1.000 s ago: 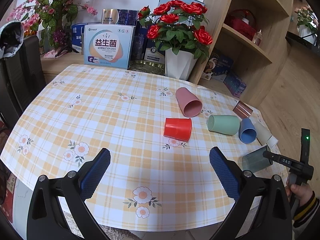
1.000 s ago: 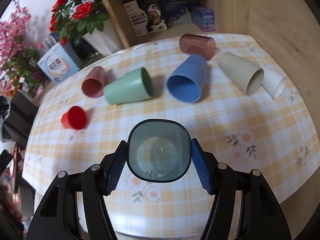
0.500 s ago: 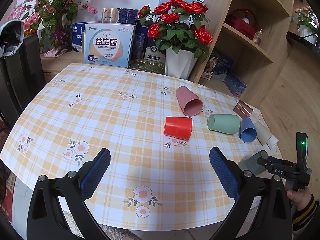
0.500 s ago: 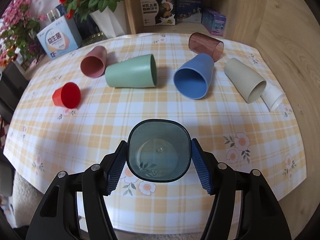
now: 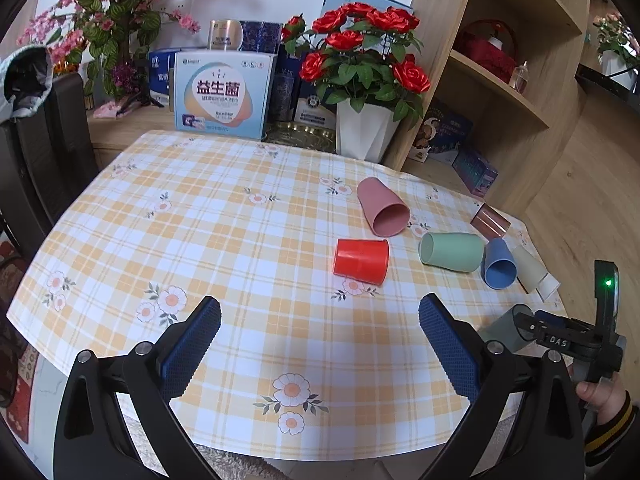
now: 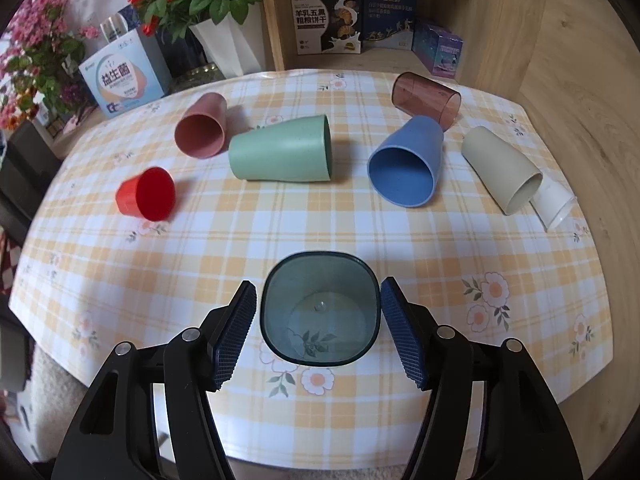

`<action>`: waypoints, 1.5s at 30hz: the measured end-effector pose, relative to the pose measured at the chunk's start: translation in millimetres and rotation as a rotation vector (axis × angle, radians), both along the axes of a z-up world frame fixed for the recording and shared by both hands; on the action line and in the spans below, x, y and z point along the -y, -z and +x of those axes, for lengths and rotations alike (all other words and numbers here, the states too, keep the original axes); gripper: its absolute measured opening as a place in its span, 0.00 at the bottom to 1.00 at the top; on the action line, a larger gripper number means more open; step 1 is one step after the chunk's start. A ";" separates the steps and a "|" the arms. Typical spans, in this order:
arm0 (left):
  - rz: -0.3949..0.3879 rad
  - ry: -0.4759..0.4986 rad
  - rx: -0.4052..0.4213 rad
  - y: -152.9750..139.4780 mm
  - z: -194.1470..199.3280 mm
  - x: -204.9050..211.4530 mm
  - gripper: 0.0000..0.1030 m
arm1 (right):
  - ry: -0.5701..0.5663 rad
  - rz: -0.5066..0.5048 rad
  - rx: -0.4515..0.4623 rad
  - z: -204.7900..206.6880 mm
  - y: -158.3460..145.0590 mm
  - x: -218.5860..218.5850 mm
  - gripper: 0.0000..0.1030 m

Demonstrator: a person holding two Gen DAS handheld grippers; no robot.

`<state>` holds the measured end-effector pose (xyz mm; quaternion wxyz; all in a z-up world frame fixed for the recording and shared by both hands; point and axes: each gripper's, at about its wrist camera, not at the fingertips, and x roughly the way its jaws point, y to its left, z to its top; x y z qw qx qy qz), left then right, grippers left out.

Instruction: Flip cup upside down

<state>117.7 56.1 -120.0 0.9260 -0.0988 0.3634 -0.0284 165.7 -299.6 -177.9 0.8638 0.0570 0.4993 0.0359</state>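
A translucent grey-teal square cup [image 6: 320,312] sits between the pads of my right gripper [image 6: 319,332], mouth toward the camera, held just above the checked tablecloth [image 6: 280,232] near its front edge. The jaws stand a little wider than the cup, with thin gaps at both pads. The cup also shows in the left wrist view [image 5: 502,330] at the right, in the right gripper [image 5: 532,326]. My left gripper [image 5: 320,344] is open and empty over the table's near edge.
Several cups lie on their sides: red [image 6: 146,194], pink [image 6: 202,126], green [image 6: 282,154], blue [image 6: 408,162], brown translucent [image 6: 426,96], beige [image 6: 502,170], white [image 6: 554,206]. A rose vase [image 5: 364,132], boxes [image 5: 222,94] and a wooden shelf [image 5: 500,80] stand behind.
My right gripper has lowered and tilted with the cup, and its jaws have eased apart, leaving small gaps beside the cup. The left gripper has stayed still.
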 end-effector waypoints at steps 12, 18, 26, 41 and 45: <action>0.123 0.054 0.134 -65.7 -28.4 25.6 0.94 | 0.013 0.009 0.252 -47.9 -97.9 -5.6 0.86; 0.139 0.075 0.229 -106.1 -48.0 37.6 0.94 | 0.051 -0.040 0.326 -75.3 -142.5 -6.8 0.86; 0.160 0.108 0.358 -151.2 -86.0 57.7 0.94 | 0.039 -0.021 0.451 -127.0 -195.0 -13.8 0.86; 0.160 0.103 0.395 -163.8 -114.7 66.6 0.94 | 0.077 -0.049 0.573 -177.8 -227.0 -19.4 0.86; 0.156 0.103 0.395 -164.3 -115.4 67.4 0.94 | 0.081 -0.051 0.578 -178.6 -229.8 -19.5 0.86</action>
